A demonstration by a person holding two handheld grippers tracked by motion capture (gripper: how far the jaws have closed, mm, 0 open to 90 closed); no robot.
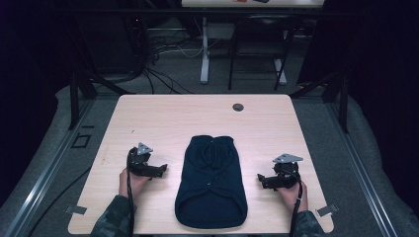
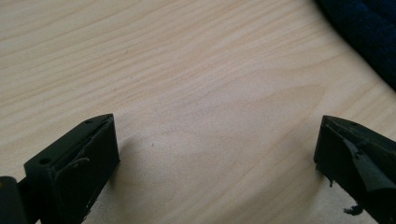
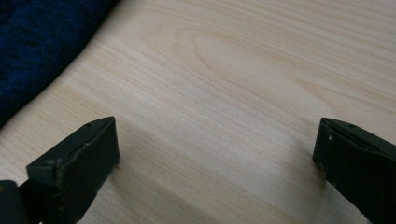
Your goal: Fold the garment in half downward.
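A dark navy knitted garment [image 1: 211,180] lies flat in the middle of the light wooden table [image 1: 168,118], its hem toward the near edge. My left gripper [image 1: 160,169] rests on the table to the garment's left, open, with bare wood between its jaws. To the garment's right my right gripper [image 1: 261,178] also rests open and holds nothing. In the left gripper view my left gripper [image 2: 217,149] has an edge of the garment [image 2: 364,32] at the upper right. From my right gripper [image 3: 217,149] in the right gripper view, the garment [image 3: 37,46] lies at the upper left.
A round cable hole [image 1: 238,107] sits near the table's far edge. Beyond the table stand desk legs [image 1: 204,49] and a tangle of cables [image 1: 158,54] on a grey floor. A person's hands and camouflage sleeves [image 1: 111,219] come in from the bottom.
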